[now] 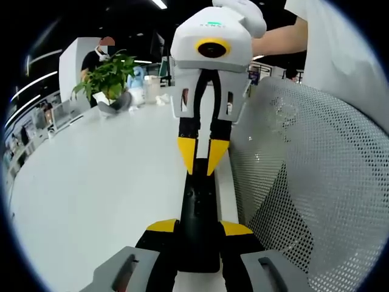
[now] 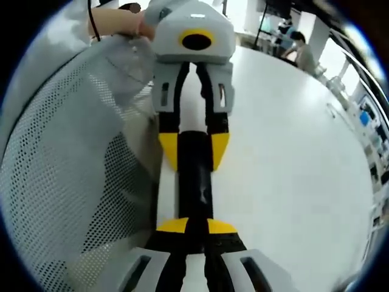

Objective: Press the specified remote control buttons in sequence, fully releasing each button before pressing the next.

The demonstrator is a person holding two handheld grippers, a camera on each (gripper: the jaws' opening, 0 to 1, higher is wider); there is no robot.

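Note:
A long black remote control lies lengthwise over the white table's edge, with my left gripper shut on its sides at the near end. In the right gripper view the same remote runs from my right gripper up to the left gripper, which clamps it between yellow pads. My right gripper comes in from above in the left gripper view. Its jaws are drawn together and their yellow tips rest on the remote's upper face. Whether a button is pressed down I cannot tell.
A white mesh chair back stands close beside the remote, also seen as mesh chair back. The white table stretches away to a potted plant and small items. A person's hand holds the left gripper.

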